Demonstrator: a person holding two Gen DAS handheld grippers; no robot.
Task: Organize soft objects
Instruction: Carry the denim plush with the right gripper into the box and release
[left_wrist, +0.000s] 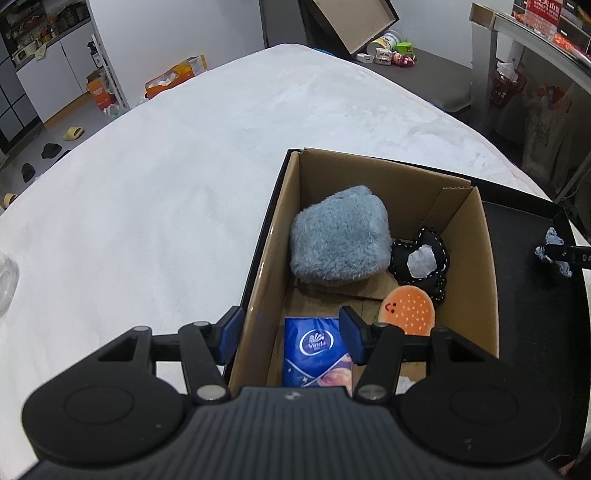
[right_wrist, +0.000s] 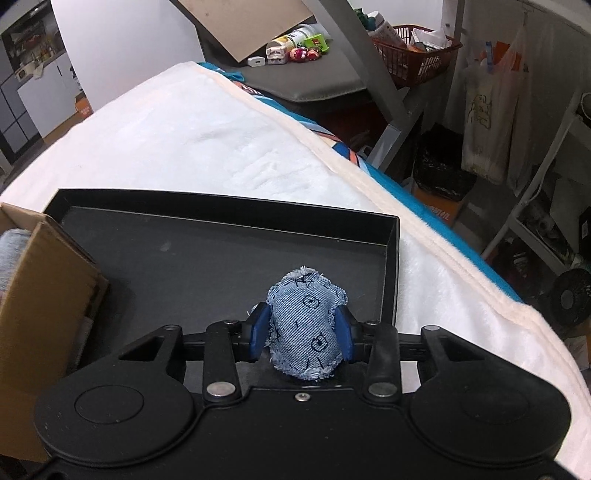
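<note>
Left wrist view: we're most of the way thru, by our read. The cardboard box (left_wrist: 373, 236) already holds four soft things: a fluffy grey-blue pillow (left_wrist: 340, 238) at the far end, a black stitched toy (left_wrist: 423, 260) w/ a white patch beside it against the right wall, an orange burger plush (left_wrist: 408, 312) just in front of that, and a blue tissue pack (left_wrist: 317, 350) at the near end. Our left gripper (left_wrist: 291, 338) hangs over the box's near left corner, jaws about half apart w/ nothing pressed between them; the left pad sits outside the box wall, the right pad above the tissue pack. The box sits in the left part of a shallow black tray (left_wrist: 532, 258). At the frame's right edge we catch a bit of denim cloth w/ a dark bar across it, prob. the other gripper's finger, tho too little shows to be sure.

Right wrist view: our right gripper (right_wrist: 301, 332) has its jaws pinched on a small denim pouch (right_wrist: 304, 328), frayed edges, printed faces, both pads pressing its sides. It's over the bare floor of the tray, near the right wall, not yet in the box, whose corner shows at left. The tray rests on a white blanket (right_wrist: 184, 140).

Left to do, as we judge it: carry the pouch over the box wall and let go inside.
</note>
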